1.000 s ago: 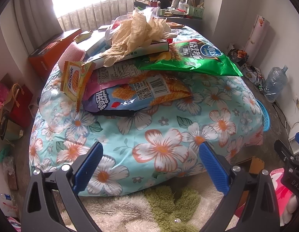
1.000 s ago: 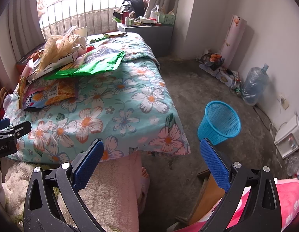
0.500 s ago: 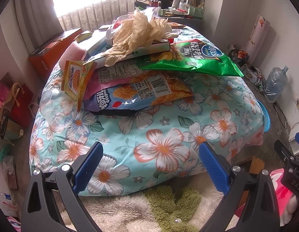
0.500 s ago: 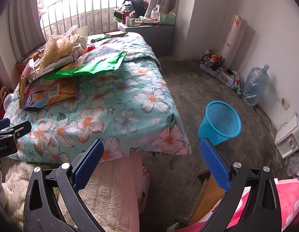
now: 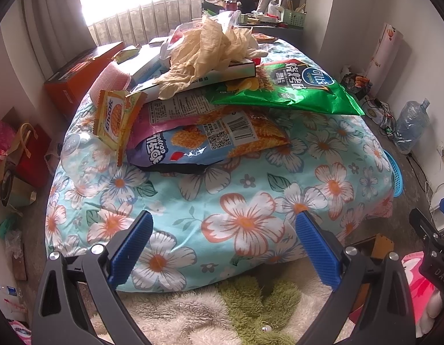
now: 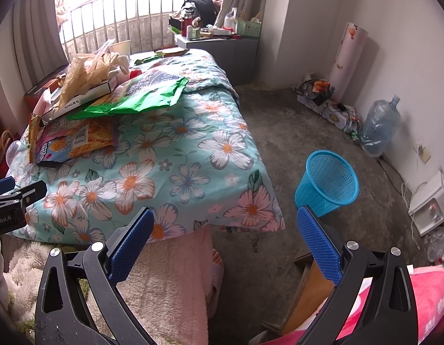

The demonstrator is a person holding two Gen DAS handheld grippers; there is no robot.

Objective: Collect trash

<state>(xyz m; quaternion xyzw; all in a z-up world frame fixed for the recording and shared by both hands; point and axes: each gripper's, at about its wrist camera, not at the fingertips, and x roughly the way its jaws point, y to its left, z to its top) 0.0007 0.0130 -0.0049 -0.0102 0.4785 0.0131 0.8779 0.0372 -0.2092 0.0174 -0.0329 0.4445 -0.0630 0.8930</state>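
Basket half-hidden behind quilt (left view) — rim only.

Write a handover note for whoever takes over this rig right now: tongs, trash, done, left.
Left tongs: open, empty, short of the bed.
Right tongs: open, empty, over the bed's corner.
Trash piled on the bed: green bag, blue snack bag, orange wrapper, crumpled paper on a box.
Blue bin on the floor beside the bed; no trash visible in it.
Done: nothing. Left: everything.
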